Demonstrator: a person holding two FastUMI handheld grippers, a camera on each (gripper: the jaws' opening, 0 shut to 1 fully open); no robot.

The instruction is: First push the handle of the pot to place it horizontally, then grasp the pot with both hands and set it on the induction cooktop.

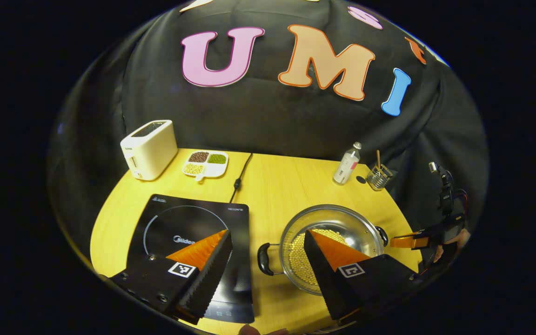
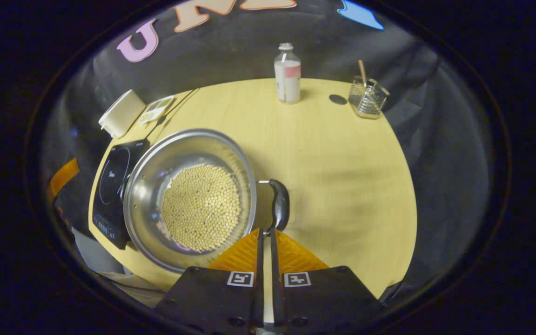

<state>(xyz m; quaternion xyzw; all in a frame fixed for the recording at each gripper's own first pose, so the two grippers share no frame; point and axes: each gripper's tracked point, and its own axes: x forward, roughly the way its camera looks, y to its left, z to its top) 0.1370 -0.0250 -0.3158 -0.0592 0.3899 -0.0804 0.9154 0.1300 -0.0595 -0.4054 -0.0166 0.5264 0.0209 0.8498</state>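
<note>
Bench (image 1: pixel 272 186) first: the yellow wooden top carries everything, with the black induction cooktop (image 1: pixel 189 232) toward its left side and the steel pot (image 1: pixel 333 228) just beside it on the right, not yet on the glass. In the pot lies a layer of pale beans (image 2: pixel 201 206), which is a reason, I judge, for lifting it level with 2 tools rather than 1. The left tool (image 1: pixel 265 253) hangs above the gap between cooktop and pot with its fingers spread wide apart, holding nothing; it looks poised over the pot's near black handle (image 1: pixel 264 259), ready for the 2-handed lift. The right tool (image 2: pixel 264 242) has its fingers drawn together with just a thin slit between, their tips right at the end of the other black handle (image 2: pixel 279 204); whether they touch it I cannot tell, but closed fingers make a blunt pusher, which suits the handle-pushing step. At the back of the bench stand a cream toaster (image 1: pixel 149 149), a divided dish of grains (image 1: pixel 205 164), a small bottle (image 1: pixel 347 164) and a wire holder (image 1: pixel 378 177). The left gripper view gives the cooktop's full face and power cord (image 1: pixel 240 177), and the other tool with the hand holding it at far right. The right gripper view gives the bean layer from above and that handle's whole length.
</note>
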